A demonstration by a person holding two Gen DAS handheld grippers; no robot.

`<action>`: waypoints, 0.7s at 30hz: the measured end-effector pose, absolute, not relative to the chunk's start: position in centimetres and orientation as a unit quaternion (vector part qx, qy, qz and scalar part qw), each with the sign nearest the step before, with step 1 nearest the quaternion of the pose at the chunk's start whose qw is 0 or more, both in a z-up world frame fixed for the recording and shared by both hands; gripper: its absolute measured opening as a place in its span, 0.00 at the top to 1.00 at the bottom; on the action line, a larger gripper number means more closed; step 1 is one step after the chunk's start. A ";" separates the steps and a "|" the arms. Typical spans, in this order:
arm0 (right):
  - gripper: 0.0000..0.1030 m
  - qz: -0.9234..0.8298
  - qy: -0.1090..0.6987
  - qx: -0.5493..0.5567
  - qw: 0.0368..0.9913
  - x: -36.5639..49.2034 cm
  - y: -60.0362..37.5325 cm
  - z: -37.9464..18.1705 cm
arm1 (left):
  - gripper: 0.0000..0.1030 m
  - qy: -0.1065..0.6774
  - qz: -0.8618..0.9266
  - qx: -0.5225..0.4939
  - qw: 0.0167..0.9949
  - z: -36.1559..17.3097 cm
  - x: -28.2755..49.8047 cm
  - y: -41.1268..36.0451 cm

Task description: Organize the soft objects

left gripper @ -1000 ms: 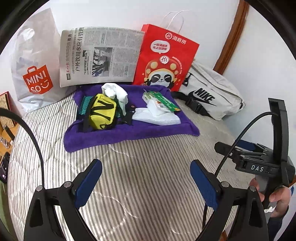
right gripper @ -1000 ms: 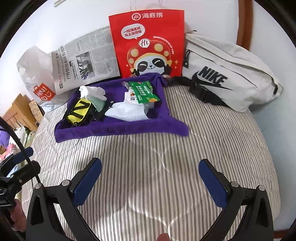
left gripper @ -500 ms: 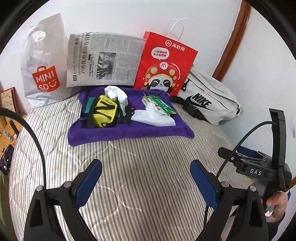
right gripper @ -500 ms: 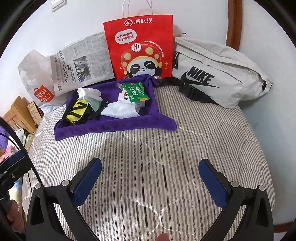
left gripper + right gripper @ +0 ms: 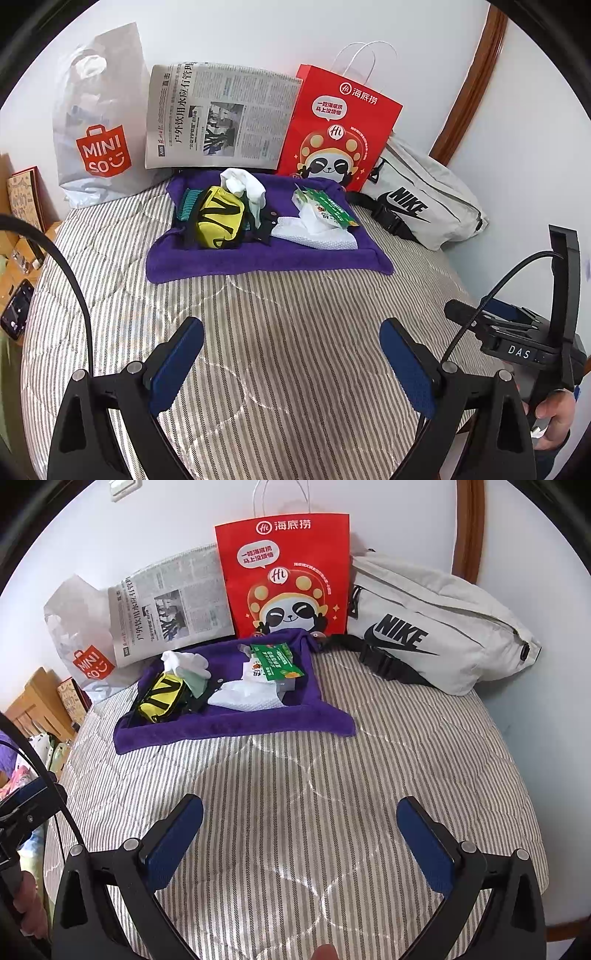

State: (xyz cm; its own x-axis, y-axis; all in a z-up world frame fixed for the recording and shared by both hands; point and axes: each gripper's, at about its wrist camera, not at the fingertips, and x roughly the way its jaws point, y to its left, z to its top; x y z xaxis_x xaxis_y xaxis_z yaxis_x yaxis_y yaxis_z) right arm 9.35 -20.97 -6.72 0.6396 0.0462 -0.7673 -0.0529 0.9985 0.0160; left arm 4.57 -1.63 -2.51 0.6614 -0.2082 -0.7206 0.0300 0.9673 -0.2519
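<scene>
A purple towel (image 5: 258,258) (image 5: 236,725) lies spread on the striped bed near the wall. On it sit a yellow pouch with black straps (image 5: 218,218) (image 5: 162,698), a white sock (image 5: 245,186) (image 5: 188,661), a white cloth (image 5: 317,236) (image 5: 247,698) and a green tissue pack (image 5: 330,206) (image 5: 277,661). My left gripper (image 5: 291,350) is open and empty, hovering over the bedspread well short of the towel. My right gripper (image 5: 299,830) is open and empty too, also short of the towel; its body shows at the right edge of the left wrist view (image 5: 517,347).
Against the wall stand a white Miniso bag (image 5: 98,122) (image 5: 81,627), a newspaper (image 5: 218,118) (image 5: 170,609), a red panda paper bag (image 5: 340,125) (image 5: 288,576) and a white Nike waist bag (image 5: 417,199) (image 5: 432,627). The striped bedspread (image 5: 277,325) drops off at left beside wooden furniture (image 5: 37,709).
Both grippers have pulled back from the towel and risen a little, so the towel and bags look smaller and farther. Both stay open. Nothing on the bed moved.
</scene>
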 end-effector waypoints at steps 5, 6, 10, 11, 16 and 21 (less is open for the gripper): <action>0.00 0.029 0.424 -0.005 0.905 9.1 -20.8 -6.7 | 0.06 0.406 -0.066 -0.109 0.905 -2.5 4.3 -1.8; 0.00 0.027 0.424 -0.007 0.905 9.0 -20.7 -6.8 | 0.06 0.406 -0.066 -0.111 0.905 -2.5 4.3 -1.8; 0.00 0.027 0.424 -0.009 0.905 9.0 -20.6 -6.7 | 0.06 0.408 -0.066 -0.110 0.904 -2.5 4.3 -1.8; 0.00 0.028 0.424 -0.009 0.905 9.0 -20.6 -6.7 | 0.06 0.409 -0.065 -0.111 0.904 -2.5 4.3 -1.8; 0.00 0.027 0.424 -0.010 0.905 9.0 -20.6 -6.7 | 0.06 0.406 -0.064 -0.112 0.905 -2.4 4.3 -1.7; 0.00 0.026 0.426 -0.007 0.905 9.1 -20.6 -6.8 | 0.06 0.407 -0.064 -0.112 0.904 -2.4 4.2 -1.7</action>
